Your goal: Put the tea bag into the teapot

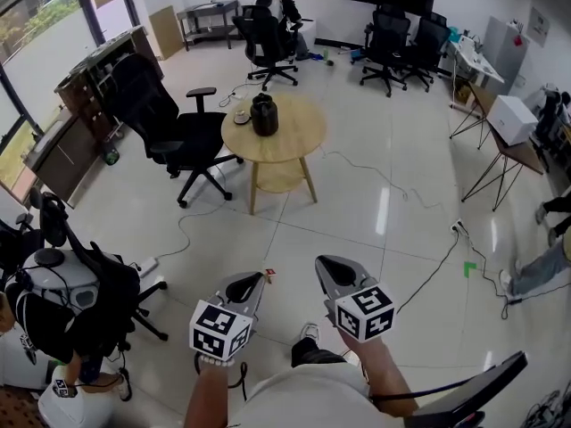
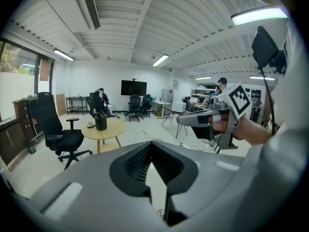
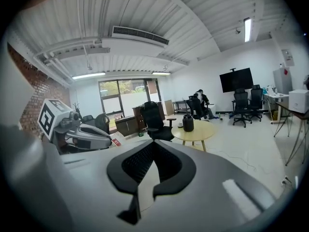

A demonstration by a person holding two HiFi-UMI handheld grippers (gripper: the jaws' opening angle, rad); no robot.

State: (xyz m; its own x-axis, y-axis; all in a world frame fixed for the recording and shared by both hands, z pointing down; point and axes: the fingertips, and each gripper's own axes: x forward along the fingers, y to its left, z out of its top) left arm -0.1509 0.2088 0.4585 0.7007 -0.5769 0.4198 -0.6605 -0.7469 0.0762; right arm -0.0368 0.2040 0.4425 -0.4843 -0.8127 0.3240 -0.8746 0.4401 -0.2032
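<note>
The black teapot (image 1: pixel 264 115) stands on a round wooden table (image 1: pixel 285 145) across the room, with a small cup (image 1: pixel 241 115) beside it. It also shows far off as the teapot (image 2: pixel 100 121) in the left gripper view and the teapot (image 3: pixel 188 123) in the right gripper view. My left gripper (image 1: pixel 261 280) is held low and near me, jaws together on a small red-and-white tea bag (image 1: pixel 268 275). That tea bag (image 3: pixel 115 141) shows at its tip in the right gripper view. My right gripper (image 1: pixel 323 263) hovers beside it, shut and empty.
A black office chair (image 1: pixel 183 136) stands left of the table. Cables (image 1: pixel 384 181) trail over the tiled floor. A chair loaded with bags (image 1: pixel 67 301) is at my left. A folding table with a white box (image 1: pixel 510 119) is at the right. Seated people (image 1: pixel 275 7) are at the back.
</note>
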